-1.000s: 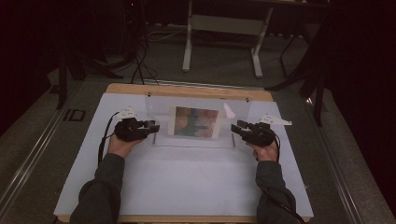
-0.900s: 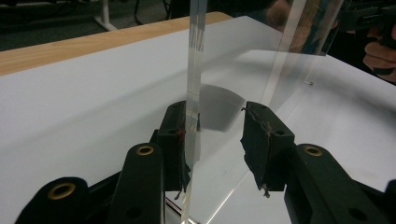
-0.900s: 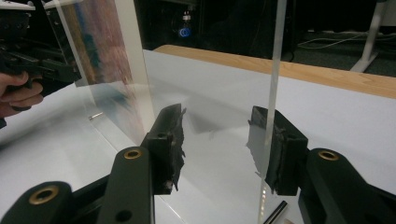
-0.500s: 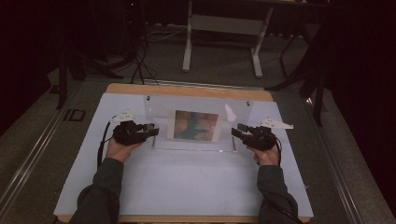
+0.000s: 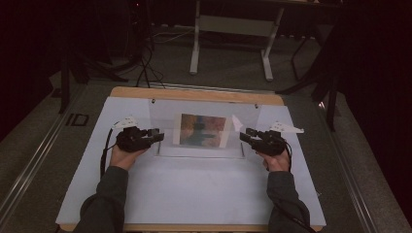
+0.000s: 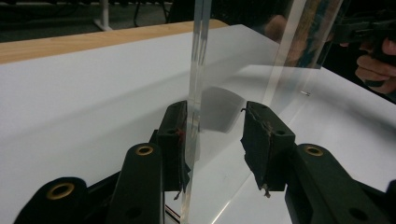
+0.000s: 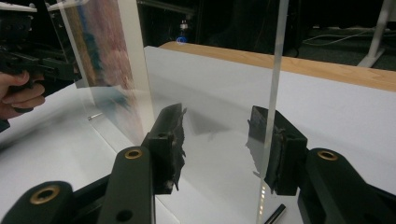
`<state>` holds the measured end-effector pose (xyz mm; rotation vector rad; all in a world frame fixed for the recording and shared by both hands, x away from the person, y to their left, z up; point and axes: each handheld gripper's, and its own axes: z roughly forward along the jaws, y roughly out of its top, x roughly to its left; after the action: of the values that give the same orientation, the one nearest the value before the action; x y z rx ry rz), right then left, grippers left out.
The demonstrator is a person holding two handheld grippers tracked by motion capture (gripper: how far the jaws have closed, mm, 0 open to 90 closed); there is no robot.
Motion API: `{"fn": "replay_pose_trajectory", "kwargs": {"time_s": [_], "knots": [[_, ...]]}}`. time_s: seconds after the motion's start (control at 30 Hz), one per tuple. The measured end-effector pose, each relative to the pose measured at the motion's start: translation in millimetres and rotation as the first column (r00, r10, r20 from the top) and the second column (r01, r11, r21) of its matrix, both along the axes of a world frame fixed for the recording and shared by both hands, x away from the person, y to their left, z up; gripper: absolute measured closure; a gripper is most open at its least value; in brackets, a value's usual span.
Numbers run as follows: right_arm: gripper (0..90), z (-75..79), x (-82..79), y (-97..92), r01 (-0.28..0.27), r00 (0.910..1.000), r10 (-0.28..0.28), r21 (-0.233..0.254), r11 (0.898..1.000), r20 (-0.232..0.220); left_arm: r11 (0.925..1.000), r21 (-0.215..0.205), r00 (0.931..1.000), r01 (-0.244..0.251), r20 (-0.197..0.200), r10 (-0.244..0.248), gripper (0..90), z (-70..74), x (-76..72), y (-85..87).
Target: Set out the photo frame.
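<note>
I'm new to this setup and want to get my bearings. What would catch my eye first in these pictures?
A clear acrylic frame stands upright mid-table on the white mat, with a colourful picture inside it. The left gripper and right gripper straddle its two side edges with open jaws. In each gripper view the clear edge stands close beside one pad, well apart from the other.

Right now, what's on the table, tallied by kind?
Clear acrylic frame: 1
Colourful picture inside the frame: 1
White mat: 1
Small metal pin lying on the mat: 1
Hand-held grippers: 2, left gripper and right gripper
Total: 6
</note>
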<state>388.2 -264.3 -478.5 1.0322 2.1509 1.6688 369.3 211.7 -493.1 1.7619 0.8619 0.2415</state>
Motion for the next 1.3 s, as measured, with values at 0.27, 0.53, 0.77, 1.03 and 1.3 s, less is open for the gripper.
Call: {"fn": "replay_pose_trajectory", "kwargs": {"time_s": [0.27, 0.53, 0.77, 1.03, 1.3], "knots": [[54.0, -1.5, -4.1, -1.1, -0.007, 1.0, 0.007, 0.0, 1.0, 0.004, 1.0, -0.004, 1.0, 0.005, 0.002, -0.005, 60.4, -1.3, -2.0, 0.7], [49.2, 0.4, -4.5, -2.2, -0.001, 0.9998, 0.001, 0.0, 1.0, 0.017, 1.0, 0.009, 1.0, -0.003, 0.007, 0.003, 53.4, 0.6, -4.3, 1.5], [43.7, 0.7, -5.9, -7.0, 0.01, 0.9997, -0.01, -0.006, 1.0, 0.02, 0.9999, 0.009, 0.9999, -0.011, 0.01, 0.011, 51.6, 2.8, -9.1, 9.0], [42.5, -3.6, -11.5, -16.4, 0.018, 0.9998, -0.017, -0.011, 1.0, 0.014, 0.9994, 0.006, 0.9993, -0.035, 0.01, 0.035, 52.3, 0.9, -17.6, 21.0], [42.6, -9.6, -18.6, -35.3, 0.042, 0.999, -0.043, -0.043, 0.998, -0.008, 0.9976, 0.008, 0.9977, -0.068, -0.004, 0.068, 53.0, -6.3, -27.7, 34.1]]}}
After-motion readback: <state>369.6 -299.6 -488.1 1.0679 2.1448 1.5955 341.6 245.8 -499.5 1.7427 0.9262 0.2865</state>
